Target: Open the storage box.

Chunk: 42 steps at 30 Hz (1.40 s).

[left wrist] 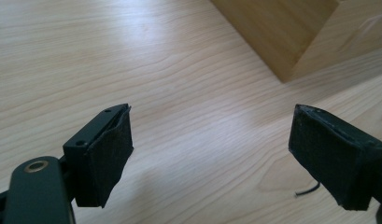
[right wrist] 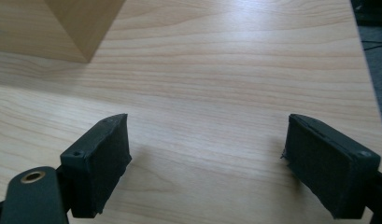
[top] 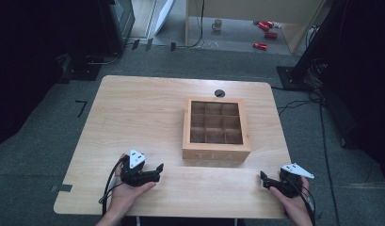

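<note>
A wooden tea box (top: 216, 129) sits on the light wooden table (top: 133, 113), a bit past the middle and toward the right side. Its top is a window with a grid of nine small squares, and the letters on its front side are faint.

The left gripper (top: 158, 170) is in the person's left hand (top: 129, 188), near the front edge of the table. It lies to the left of the box and closer to the person, apart from it. Its two black jaws stand wide apart, and nothing is between them. In the left gripper view, bare table shows between the jaws (left wrist: 212, 154), and a corner of the box (left wrist: 286, 32) sits farther off.

The right gripper (top: 264, 179) is in the right hand (top: 296, 202), near the front right corner of the table. Its jaws are wide apart too and hold nothing. In the right gripper view, the jaws (right wrist: 207, 158) have bare wood between them, and a box corner (right wrist: 81, 28) shows at the top left.
</note>
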Tool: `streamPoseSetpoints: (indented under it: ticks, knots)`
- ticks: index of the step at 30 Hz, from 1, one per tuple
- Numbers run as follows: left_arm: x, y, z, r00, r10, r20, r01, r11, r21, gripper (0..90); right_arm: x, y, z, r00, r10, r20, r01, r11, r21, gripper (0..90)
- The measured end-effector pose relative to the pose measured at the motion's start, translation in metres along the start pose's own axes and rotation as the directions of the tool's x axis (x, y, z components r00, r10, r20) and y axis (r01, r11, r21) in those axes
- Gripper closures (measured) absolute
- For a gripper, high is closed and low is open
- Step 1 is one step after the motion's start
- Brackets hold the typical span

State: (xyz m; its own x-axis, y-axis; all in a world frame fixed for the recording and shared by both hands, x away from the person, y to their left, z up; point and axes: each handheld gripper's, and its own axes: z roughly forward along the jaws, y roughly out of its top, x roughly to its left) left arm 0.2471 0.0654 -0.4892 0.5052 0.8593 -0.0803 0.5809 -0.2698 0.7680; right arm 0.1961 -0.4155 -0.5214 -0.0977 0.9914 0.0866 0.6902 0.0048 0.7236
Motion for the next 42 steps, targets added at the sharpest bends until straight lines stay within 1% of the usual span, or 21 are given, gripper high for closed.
streamPoseSetpoints:
  ticks: [4, 8, 11, 13, 15, 17, 18, 20, 24, 28, 31, 32, 33, 34, 35, 37, 40, 42]
  knots:
    - [-0.009, 0.007, 0.006, 0.9994, 0.007, 0.032, -0.007, 1.0, -0.004, 15.4, 0.005, 0.003, 0.0, 1.0, -0.007, -0.005, 0.007, 1.0, -0.003, 14.4]
    - [-0.018, 0.012, 0.013, 0.9981, 0.013, 0.06, -0.013, 0.9999, -0.005, 17.4, 0.008, 0.008, -0.003, 0.9999, 0.003, -0.013, -0.003, 1.0, -0.03, 14.9]
    - [-0.027, 0.014, 0.02, 0.9968, 0.028, 0.075, -0.027, 0.9996, -0.008, 23.6, 0.013, 0.014, -0.005, 0.9996, 0.018, -0.022, -0.019, 0.998, -0.053, 15.2]
    - [-0.032, 0.016, 0.023, 0.9958, 0.033, 0.085, -0.032, 0.9995, -0.006, 24.9, 0.014, 0.014, -0.005, 0.9996, 0.018, -0.024, -0.019, 0.998, -0.058, 15.3]
    - [-0.037, 0.018, 0.027, 0.9952, 0.032, 0.093, -0.032, 0.9994, -0.012, 28.1, 0.016, 0.017, -0.006, 0.9993, 0.022, -0.03, -0.024, 0.998, -0.064, 15.5]
    - [-0.04, 0.02, 0.03, 0.9942, 0.027, 0.104, -0.025, 0.9995, -0.02, 34.6, 0.021, 0.021, -0.005, 0.9991, 0.02, -0.037, -0.022, 0.997, -0.073, 16.0]
    - [-0.041, 0.021, 0.031, 0.9937, 0.025, 0.109, -0.023, 0.9995, -0.021, 34.6, 0.021, 0.021, -0.005, 0.9991, 0.02, -0.037, -0.022, 0.997, -0.073, 16.0]
    - [-0.044, 0.024, 0.034, 0.9927, 0.023, 0.118, -0.02, 0.9995, -0.024, 38.1, 0.024, 0.024, -0.004, 0.999, 0.013, -0.043, -0.016, 0.997, -0.08, 16.3]
    - [-0.046, 0.027, 0.039, 0.9918, 0.009, 0.127, -0.006, 0.9995, -0.03, 47.1, 0.03, 0.031, -0.002, 0.9984, 0.01, -0.055, -0.015, 0.996, -0.09, 17.1]
    - [-0.048, 0.031, 0.041, 0.9885, 0.007, 0.151, -0.001, 0.999, -0.045, 56.5, 0.038, 0.037, 0.0, 0.998, -0.005, -0.062, -0.001, 0.995, -0.097, 18.0]
    - [-0.047, 0.033, 0.043, 0.9873, -0.005, 0.159, 0.013, 0.9987, -0.049, 60.6, 0.043, 0.04, 0.003, 0.9975, -0.01, -0.07, 0.003, 0.995, -0.095, 18.7]
    - [-0.046, 0.034, 0.044, 0.9867, -0.009, 0.162, 0.017, 0.9984, -0.053, 63.3, 0.046, 0.04, 0.004, 0.9973, -0.015, -0.072, 0.008, 0.995, -0.095, 19.0]
    - [-0.044, 0.035, 0.044, 0.9816, -0.021, 0.19, 0.032, 0.9978, -0.058, 66.8, 0.047, 0.041, 0.005, 0.9969, -0.024, -0.074, 0.017, 0.995, -0.096, 19.2]
    - [-0.043, 0.035, 0.044, 0.9778, -0.023, 0.208, 0.037, 0.9975, -0.06, 68.6, 0.05, 0.042, 0.007, 0.9966, -0.029, -0.077, 0.021, 0.995, -0.098, 19.6]
    - [-0.043, 0.036, 0.044, 0.9755, -0.015, 0.219, 0.03, 0.9976, -0.062, 70.1, 0.051, 0.043, 0.007, 0.9964, -0.031, -0.08, 0.023, 0.995, -0.098, 19.7]
    - [-0.043, 0.036, 0.044, 0.9737, -0.007, 0.228, 0.023, 0.9974, -0.068, 73.7, 0.056, 0.048, 0.011, 0.9954, -0.039, -0.088, 0.03, 0.994, -0.107, 20.7]
    - [-0.043, 0.038, 0.044, 0.972, -0.006, 0.235, 0.022, 0.9975, -0.067, 73.1, 0.058, 0.051, 0.012, 0.9947, -0.037, -0.096, 0.026, 0.993, -0.112, 22.2]
    - [-0.041, 0.039, 0.044, 0.9691, -0.007, 0.247, 0.025, 0.9974, -0.067, 73.1, 0.06, 0.054, 0.014, 0.9934, -0.037, -0.108, 0.025, 0.993, -0.112, 22.7]
